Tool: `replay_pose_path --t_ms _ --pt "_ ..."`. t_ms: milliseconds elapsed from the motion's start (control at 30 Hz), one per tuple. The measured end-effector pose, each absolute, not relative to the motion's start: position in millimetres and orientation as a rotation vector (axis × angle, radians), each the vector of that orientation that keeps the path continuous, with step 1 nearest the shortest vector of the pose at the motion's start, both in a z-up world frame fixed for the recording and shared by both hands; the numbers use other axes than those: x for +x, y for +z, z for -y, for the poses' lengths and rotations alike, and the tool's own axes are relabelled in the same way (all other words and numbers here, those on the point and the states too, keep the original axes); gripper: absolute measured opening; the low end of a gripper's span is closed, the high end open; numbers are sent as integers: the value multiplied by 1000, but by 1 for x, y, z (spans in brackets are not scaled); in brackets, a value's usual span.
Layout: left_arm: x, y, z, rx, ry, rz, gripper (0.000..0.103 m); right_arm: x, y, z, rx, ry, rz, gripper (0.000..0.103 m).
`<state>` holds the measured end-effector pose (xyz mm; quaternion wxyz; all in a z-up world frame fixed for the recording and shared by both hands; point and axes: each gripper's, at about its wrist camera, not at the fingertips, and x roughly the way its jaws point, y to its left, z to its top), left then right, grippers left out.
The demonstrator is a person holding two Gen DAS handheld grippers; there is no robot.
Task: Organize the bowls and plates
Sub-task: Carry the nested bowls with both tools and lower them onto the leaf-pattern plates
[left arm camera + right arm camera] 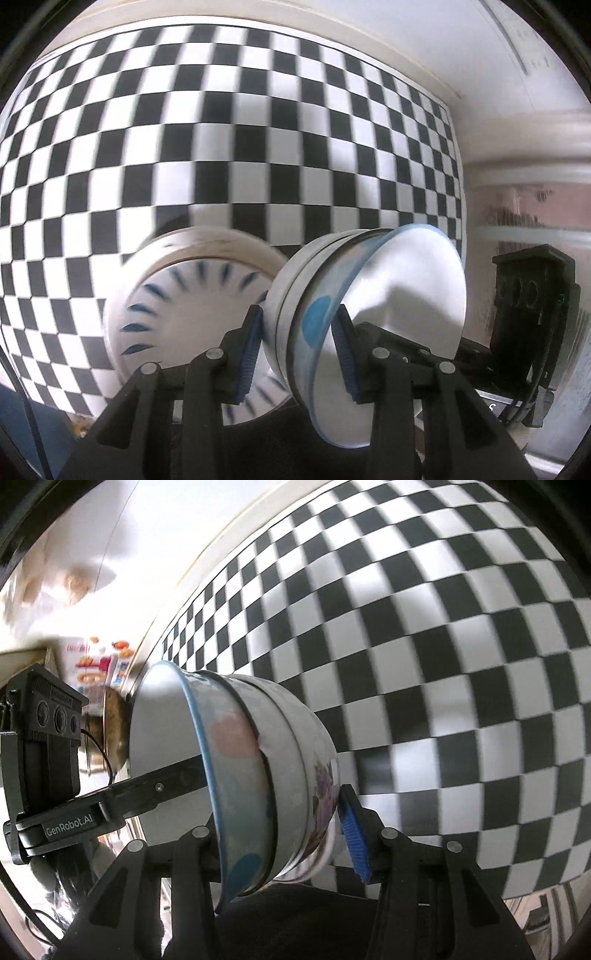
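A stack of nested bowls [325,295] hangs in the air between both grippers, tilted on its side; the inner one has a blue rim and coloured spots. My left gripper [299,328] is shut on the stack's rim. In the right wrist view the same stack [266,775] shows, its lowest bowl with purple flowers. My right gripper [280,834] is shut on the opposite side of the stack, one blue pad [352,834] against the outer wall. A white plate with blue dashes [192,317] sits on a pile of plates on the checkered table [221,129], below and left of the stack.
The checkered cloth ends at a pale table edge [258,14] at the far side. The right gripper's black body [528,317] shows at the right. The left gripper's body [44,746] shows at the left. A wooden bowl-like object [110,731] stands behind the stack.
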<state>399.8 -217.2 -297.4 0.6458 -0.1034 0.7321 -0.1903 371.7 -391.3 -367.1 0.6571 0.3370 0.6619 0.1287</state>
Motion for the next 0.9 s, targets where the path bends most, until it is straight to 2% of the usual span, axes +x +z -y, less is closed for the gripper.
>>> replay_pose_path --t_ms 400,900 --pt "379 -319 151 -308 -295 -1679 34 369 -386 321 648 413 -1594 49" --pt "372 -336 138 -313 -259 -1675 34 369 -405 292 557 420 -1634 49"
